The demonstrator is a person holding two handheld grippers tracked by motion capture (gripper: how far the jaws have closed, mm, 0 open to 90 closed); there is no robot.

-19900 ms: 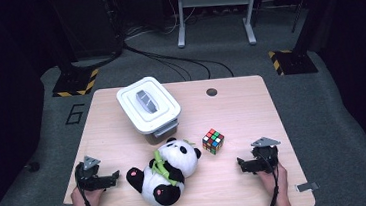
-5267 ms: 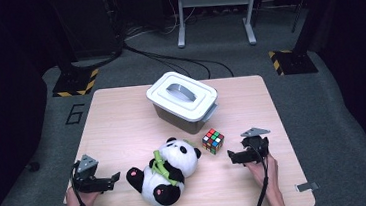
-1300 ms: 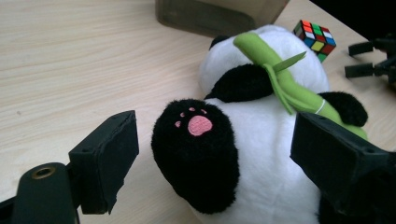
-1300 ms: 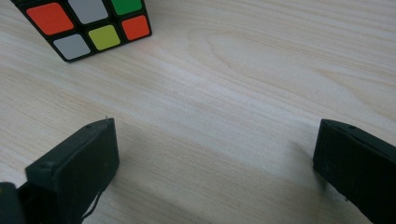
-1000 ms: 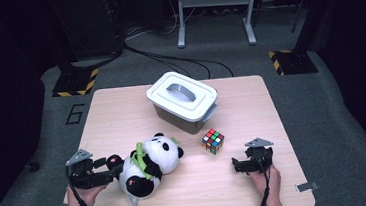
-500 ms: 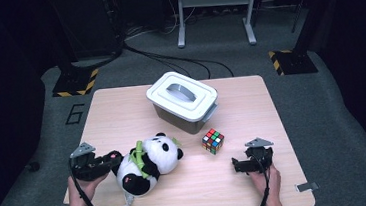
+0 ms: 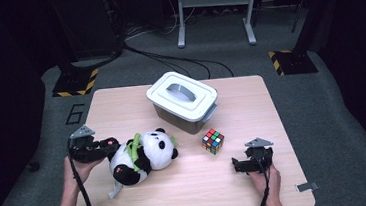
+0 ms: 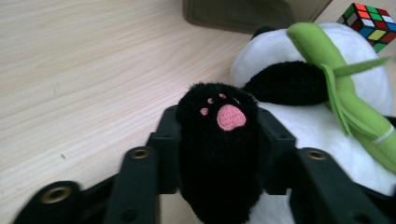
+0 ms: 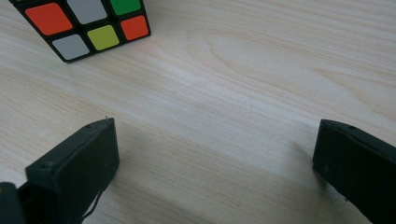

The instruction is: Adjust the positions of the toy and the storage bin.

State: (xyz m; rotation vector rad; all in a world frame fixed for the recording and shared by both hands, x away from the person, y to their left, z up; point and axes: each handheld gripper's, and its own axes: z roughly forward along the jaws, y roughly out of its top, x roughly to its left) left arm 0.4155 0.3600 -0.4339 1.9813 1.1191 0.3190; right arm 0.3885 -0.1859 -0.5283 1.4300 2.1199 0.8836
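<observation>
Now: left gripper (image 7: 105,145) clamps panda (image 7: 145,154) by black paw (image 8: 219,135), jaws just re-closed | panda dragged left, tilted | right gripper (image 7: 241,164) wide, empty | next: lift toward lidded bin (image 7: 183,100).

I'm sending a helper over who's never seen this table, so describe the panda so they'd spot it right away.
On the wooden table, look in front of the white lidded box, toward the left gripper, which is shut on one black paw. The panda is the only soft toy: black and white, with a green bamboo stalk across its chest.
</observation>
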